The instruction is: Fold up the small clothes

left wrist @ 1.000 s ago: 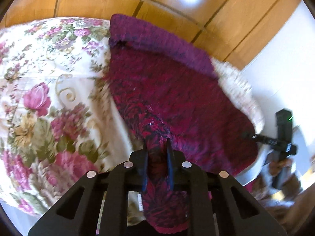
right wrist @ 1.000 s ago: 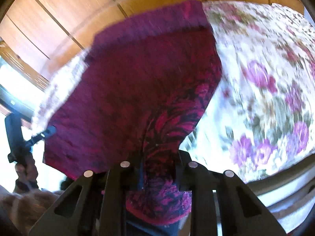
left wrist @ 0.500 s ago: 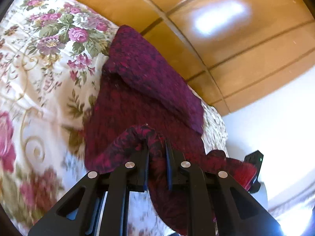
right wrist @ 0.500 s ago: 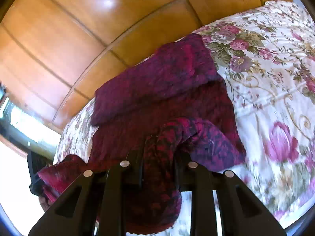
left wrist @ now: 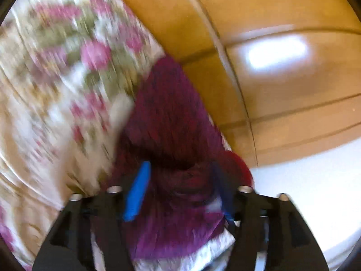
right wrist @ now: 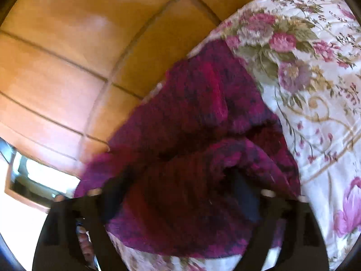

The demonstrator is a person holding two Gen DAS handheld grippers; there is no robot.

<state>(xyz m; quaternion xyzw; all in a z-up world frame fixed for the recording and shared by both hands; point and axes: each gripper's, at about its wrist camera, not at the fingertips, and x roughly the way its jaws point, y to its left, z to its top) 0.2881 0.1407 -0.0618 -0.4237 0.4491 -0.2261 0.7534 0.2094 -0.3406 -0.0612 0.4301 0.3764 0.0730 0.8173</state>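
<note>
The left gripper (left wrist: pixel 180 180) stands with its fingers spread wide, released: the blue pad (left wrist: pixel 137 192) of one finger shows clear on its left side and the other finger sits well apart on its right, with the cloth (left wrist: pixel 171 122) lying loose in the gap between them rather than pinched. The right gripper (right wrist: pixel 180 192) is likewise spread, its two dark fingers set far apart on either side of a bunched fold of the same cloth (right wrist: pixel 198 113), which is not clamped.

The cloth is a dark red and purple knit with a mottled pattern. It lies directly ahead of both grippers, doubled over on itself, a thick rolled edge nearest the fingers and a flatter layer running away from them. Part of it also reaches back under the fingers toward the cameras. The left view is blurred, so finer folds there cannot be made out.

The cloth rests on a floral bedspread (right wrist: pixel 315 79), cream with pink roses and green leaves. This spreads to the right of the right gripper and to the left (left wrist: pixel 56 90) of the left gripper. Beyond the cloth, ahead of both grippers, rise glossy wooden panels (left wrist: pixel 282 67).
</note>
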